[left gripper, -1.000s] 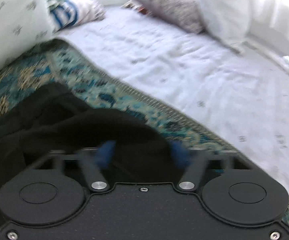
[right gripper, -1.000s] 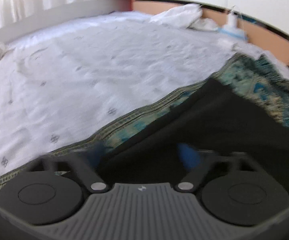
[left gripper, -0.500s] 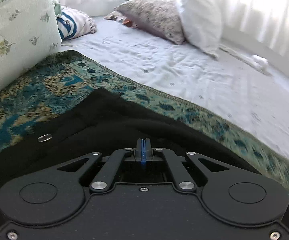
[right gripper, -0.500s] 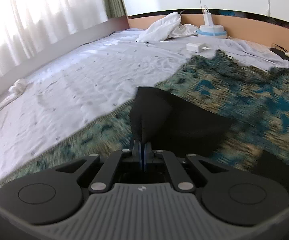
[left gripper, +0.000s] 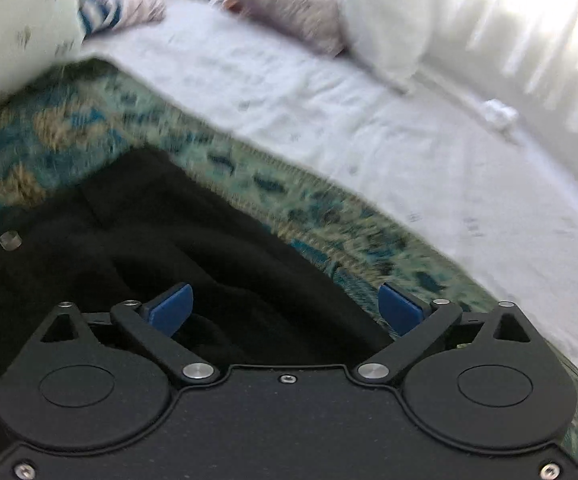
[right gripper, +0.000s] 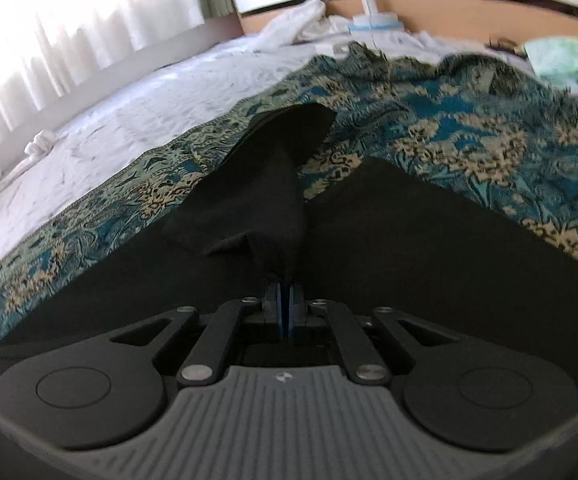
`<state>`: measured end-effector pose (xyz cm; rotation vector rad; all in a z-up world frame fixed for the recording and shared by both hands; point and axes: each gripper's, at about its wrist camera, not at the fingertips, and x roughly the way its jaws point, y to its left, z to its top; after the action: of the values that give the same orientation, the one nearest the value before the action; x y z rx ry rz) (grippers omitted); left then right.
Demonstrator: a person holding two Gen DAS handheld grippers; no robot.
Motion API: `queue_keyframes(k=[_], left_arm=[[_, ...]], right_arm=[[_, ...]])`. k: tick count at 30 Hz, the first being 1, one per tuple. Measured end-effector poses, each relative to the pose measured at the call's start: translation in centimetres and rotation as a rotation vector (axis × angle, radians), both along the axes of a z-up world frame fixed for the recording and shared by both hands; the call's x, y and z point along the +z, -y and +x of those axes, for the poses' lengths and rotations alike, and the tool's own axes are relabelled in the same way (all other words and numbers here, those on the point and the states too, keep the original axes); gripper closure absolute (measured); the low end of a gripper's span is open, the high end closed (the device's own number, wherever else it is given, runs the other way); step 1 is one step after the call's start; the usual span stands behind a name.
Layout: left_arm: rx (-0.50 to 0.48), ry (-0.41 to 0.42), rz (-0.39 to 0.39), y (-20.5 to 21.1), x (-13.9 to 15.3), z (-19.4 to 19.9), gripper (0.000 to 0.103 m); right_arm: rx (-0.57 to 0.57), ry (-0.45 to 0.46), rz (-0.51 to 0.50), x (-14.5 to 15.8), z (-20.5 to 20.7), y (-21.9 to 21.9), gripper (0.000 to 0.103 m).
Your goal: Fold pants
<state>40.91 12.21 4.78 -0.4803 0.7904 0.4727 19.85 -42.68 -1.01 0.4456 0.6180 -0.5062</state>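
Note:
Black pants (left gripper: 137,248) lie on a teal patterned rug (left gripper: 49,128) spread over the bed. A metal waist button (left gripper: 10,239) shows at the left. My left gripper (left gripper: 285,308) is open, its blue pads (left gripper: 171,306) spread just above the waist end of the pants, holding nothing. In the right wrist view my right gripper (right gripper: 285,314) is shut on a bunched fold of the black pants (right gripper: 273,200), which rises from the jaws and trails forward over the rug (right gripper: 469,132). More of the pants lies flat on both sides of it.
White bedsheet (left gripper: 369,128) covers the bed beyond the rug. Pillows (left gripper: 289,4) lean at the head end, a floral one (left gripper: 13,20) at left. White crumpled cloth (right gripper: 293,28) and a small device (right gripper: 373,24) lie by the wooden board. Curtains (right gripper: 69,20) run along the side.
My left gripper was shut on the pants half a second ago and has opened, letting go. My right gripper stays shut on the fold and has carried it further over the pants.

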Motion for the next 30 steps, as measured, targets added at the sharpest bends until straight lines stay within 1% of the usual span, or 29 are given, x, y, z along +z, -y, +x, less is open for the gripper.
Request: queue_keyframes(k=[1, 3, 5, 7, 8, 12, 14, 15, 16, 17, 18, 20, 22, 24, 28, 29, 30], left_arm=[[0.037, -0.034, 0.005, 0.1, -0.8, 0.8, 0.0], [0.109, -0.109, 0.024, 0.1, -2.7, 2.3, 0.0], [0.151, -0.118, 0.141, 1.0, -3.4, 3.1, 0.0], [0.165, -0.146, 0.17, 1.4, -3.9, 3.8, 0.0], [0.175, -0.145, 0.17, 1.5, -3.8, 3.9, 0.0], [0.196, -0.153, 0.111, 1.0, -3.4, 4.3, 0.0], [0.184, -0.16, 0.108, 0.8, -3.4, 4.4, 0.001], [0.145, -0.17, 0.133, 0.8, -3.4, 4.6, 0.006], [0.108, -0.157, 0.168, 1.3, -3.1, 4.3, 0.039], [0.098, -0.119, 0.213, 1.7, -2.5, 3.7, 0.061], [0.078, -0.077, 0.242, 1.9, -1.8, 2.9, 0.099], [0.023, -0.01, 0.196, 1.0, -0.5, 1.3, 0.098], [-0.02, 0.05, 0.203, 0.2, 1.1, -0.8, 0.099], [-0.072, 0.103, 0.218, -0.8, 2.8, -3.8, 0.099], [-0.121, 0.207, 0.209, -3.0, 5.3, -12.0, 0.099], [-0.123, 0.232, 0.213, -3.5, 5.3, -14.5, 0.099], [-0.126, 0.237, 0.219, -3.8, 5.4, -16.4, 0.099]], right_arm=[[0.001, 0.002, -0.002, -0.1, -0.1, 0.0, 0.098], [0.002, 0.011, 0.008, -0.4, -0.3, 0.1, 0.098], [0.007, 0.019, 0.015, -0.5, -0.4, 0.3, 0.098], [0.016, 0.02, 0.003, -0.6, -0.5, 0.3, 0.097], [0.021, 0.019, -0.005, -0.6, -0.5, 0.2, 0.097], [0.023, 0.019, -0.011, -0.6, -0.5, 0.0, 0.097], [0.021, 0.022, -0.013, -0.6, -0.5, -0.1, 0.097], [0.018, 0.023, -0.016, -0.6, -0.5, -0.2, 0.097], [0.014, 0.024, -0.017, -0.6, -0.5, -0.2, 0.097], [0.011, 0.029, -0.01, -0.5, -0.6, -0.2, 0.097], [0.006, 0.034, -0.001, -0.4, -0.7, -0.1, 0.097], [-0.005, 0.049, 0.006, 0.2, -1.1, 0.1, 0.098], [0.003, 0.073, 0.012, 1.0, -1.8, 0.4, 0.098], [0.0, 0.094, 0.015, 1.8, -2.6, 0.4, 0.098], [0.003, 0.134, 0.004, 3.5, -5.5, 0.1, 0.098], [0.006, 0.14, 0.002, 3.8, -6.4, 0.0, 0.098], [0.007, 0.142, 0.006, 3.9, -7.3, 0.0, 0.098]])
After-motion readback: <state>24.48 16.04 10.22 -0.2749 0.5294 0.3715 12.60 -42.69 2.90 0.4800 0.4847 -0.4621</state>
